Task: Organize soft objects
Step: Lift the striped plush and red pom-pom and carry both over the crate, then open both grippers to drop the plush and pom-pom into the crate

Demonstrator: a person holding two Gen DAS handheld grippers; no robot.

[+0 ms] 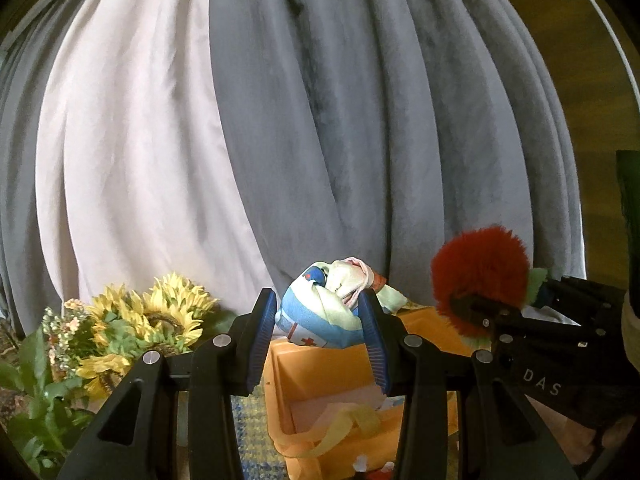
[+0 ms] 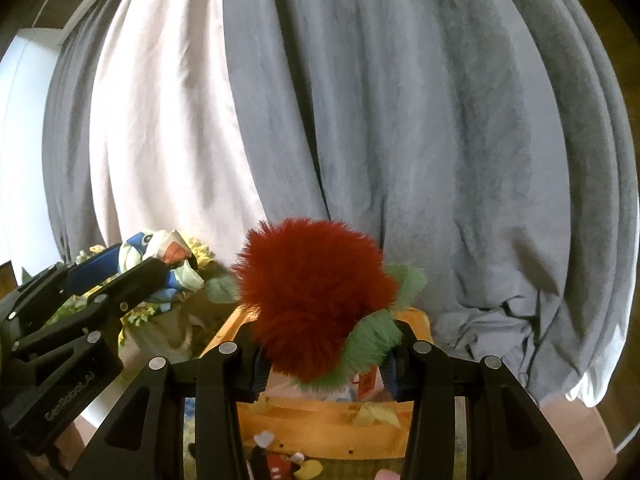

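My left gripper (image 1: 320, 320) is shut on a bunched blue, white and pale green patterned cloth (image 1: 320, 312) and holds it above an orange bin (image 1: 336, 408). The cloth also shows in the right wrist view (image 2: 160, 264), between the left gripper's fingers (image 2: 120, 276). My right gripper (image 2: 324, 360) is shut on a fluffy red plush with green fuzzy leaves (image 2: 312, 296), held over the same orange bin (image 2: 320, 424). In the left wrist view the red plush (image 1: 480, 272) sits to the right, in the right gripper (image 1: 492, 312).
Grey and white curtains (image 1: 280, 120) hang close behind. Artificial sunflowers (image 1: 152, 316) stand left of the bin. The bin holds yellow and pink soft items (image 1: 344, 420). A cartoon-print fabric (image 2: 280, 460) lies in front of the bin.
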